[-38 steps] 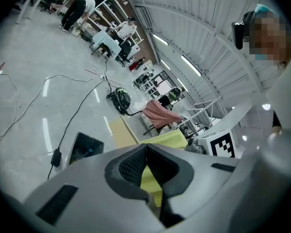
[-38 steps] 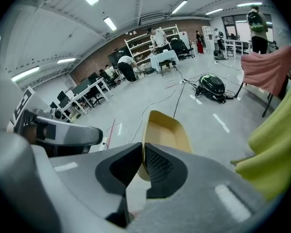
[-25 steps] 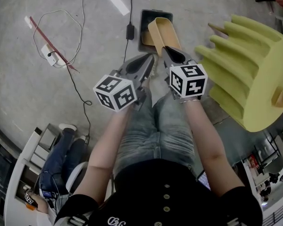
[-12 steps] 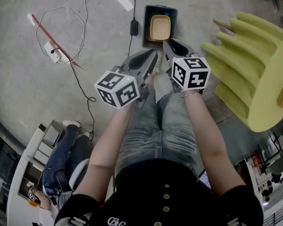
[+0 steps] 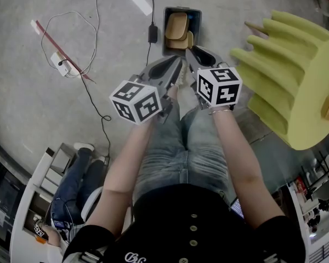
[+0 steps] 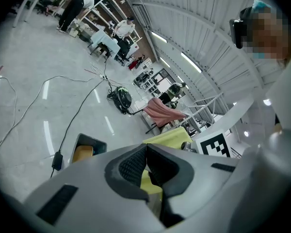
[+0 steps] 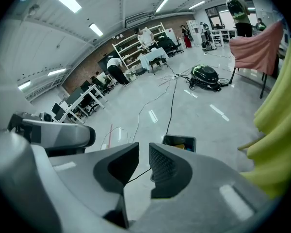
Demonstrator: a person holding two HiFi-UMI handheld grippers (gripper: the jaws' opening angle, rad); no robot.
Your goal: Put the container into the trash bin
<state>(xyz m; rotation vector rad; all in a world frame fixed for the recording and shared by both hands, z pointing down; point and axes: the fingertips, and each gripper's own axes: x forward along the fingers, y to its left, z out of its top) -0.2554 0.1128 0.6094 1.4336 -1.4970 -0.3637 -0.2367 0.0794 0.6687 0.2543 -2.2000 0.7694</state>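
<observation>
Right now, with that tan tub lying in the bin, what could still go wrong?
The container lies tilted in the trash bin; a knock might tip it out. The black cable runs across the floor beside the bin toward the person's feet; a step could snag it. The yellow chair is close to the right tongs, which might bump it.

Head view: yellow chair (image 5: pixel 288 75) cut off at right edge. Right gripper view: trash bin (image 7: pixel 172 141) near side hidden behind right gripper (image 7: pixel 144 149); container (image 7: pixel 180 146) inside too small to make out. Left gripper view: bin likewise part-hidden by left gripper (image 6: pixel 145 148).
</observation>
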